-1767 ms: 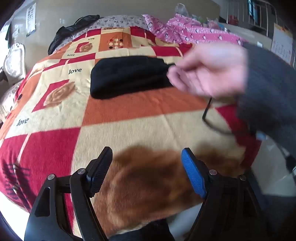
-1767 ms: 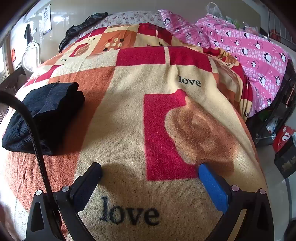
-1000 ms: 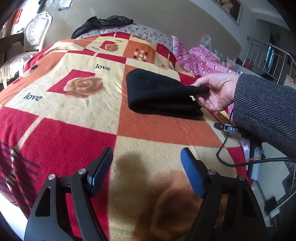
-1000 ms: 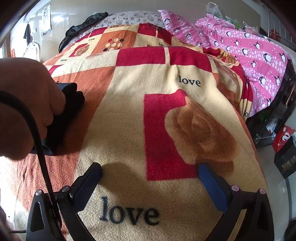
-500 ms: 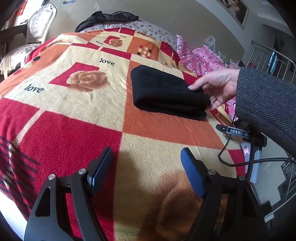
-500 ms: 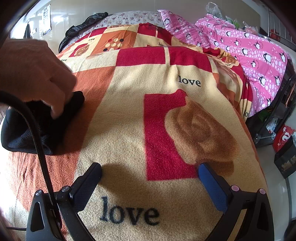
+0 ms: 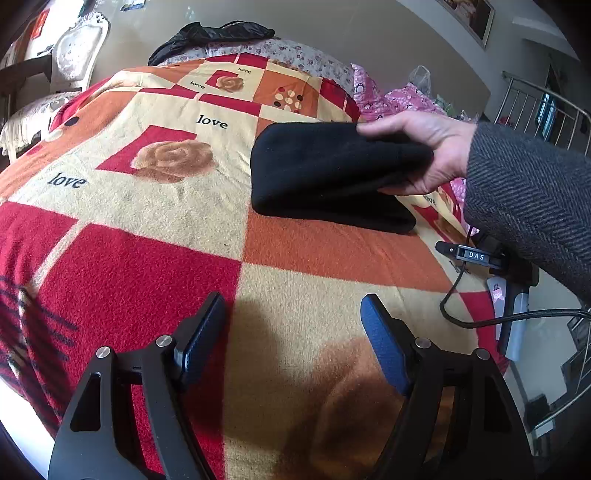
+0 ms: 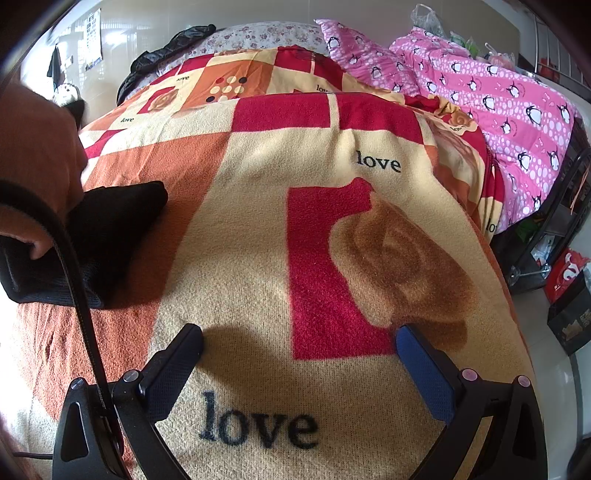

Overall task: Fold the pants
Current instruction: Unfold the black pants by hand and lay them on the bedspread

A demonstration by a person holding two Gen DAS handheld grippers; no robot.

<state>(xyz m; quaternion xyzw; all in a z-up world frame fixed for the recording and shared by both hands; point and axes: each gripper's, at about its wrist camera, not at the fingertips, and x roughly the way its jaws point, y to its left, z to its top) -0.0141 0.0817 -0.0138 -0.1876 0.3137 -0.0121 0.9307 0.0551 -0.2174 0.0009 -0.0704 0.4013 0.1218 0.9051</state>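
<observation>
The folded black pants [image 7: 325,177] lie on the checked blanket [image 7: 147,266] in the left wrist view, ahead and to the right. A bare hand [image 7: 424,147] in a grey sleeve grips their right end, fingers on top and thumb beneath, and that end is raised a little. My left gripper [image 7: 293,306] hovers open over the blanket, well short of the pants, with nothing between its fingers. In the right wrist view the pants [image 8: 110,229] sit at the far left under the same hand [image 8: 33,155]. My right gripper [image 8: 298,336] stands open on the blanket beside them.
A black device marked DAS [image 7: 476,255] with a cable lies at the bed's right edge. Pink penguin bedding [image 8: 498,92] is piled at the far right. A black garment [image 7: 214,35] sits at the head of the bed. A cable [image 8: 74,277] crosses the right view.
The bare hand has shifted from resting on top of the pants to gripping their right end and raising it a little. Neither gripper has visibly changed its opening.
</observation>
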